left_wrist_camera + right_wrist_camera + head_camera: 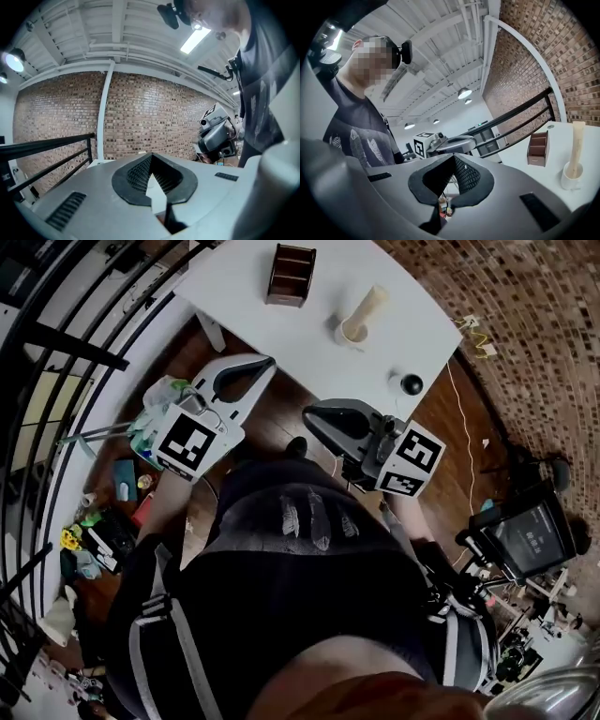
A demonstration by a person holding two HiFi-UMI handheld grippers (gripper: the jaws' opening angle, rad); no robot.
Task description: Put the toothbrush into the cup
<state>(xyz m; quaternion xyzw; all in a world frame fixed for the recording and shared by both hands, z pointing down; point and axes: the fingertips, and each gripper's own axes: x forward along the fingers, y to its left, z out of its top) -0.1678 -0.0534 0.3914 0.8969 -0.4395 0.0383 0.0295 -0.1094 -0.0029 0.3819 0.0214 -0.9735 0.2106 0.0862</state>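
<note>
A white cup (353, 332) stands on the white table (281, 334), with a tall cream stick (371, 304) upright in it; I cannot tell whether that stick is the toothbrush. The right gripper view shows the same cup (572, 176) and stick (577, 140) at far right. My left gripper (265, 362) hangs just short of the table's near edge, shut and holding nothing. My right gripper (309, 414) is beside it, lower in the head view, over the wooden floor, jaws together and nothing between them. Both grippers are well short of the cup.
A brown wooden box (291, 275) stands at the table's far side, and a black ball-shaped thing (412, 384) lies near its right corner. Black railing bars (56, 343) run along the left, with clutter on the floor (103, 521) below. A monitor (530, 535) stands at right.
</note>
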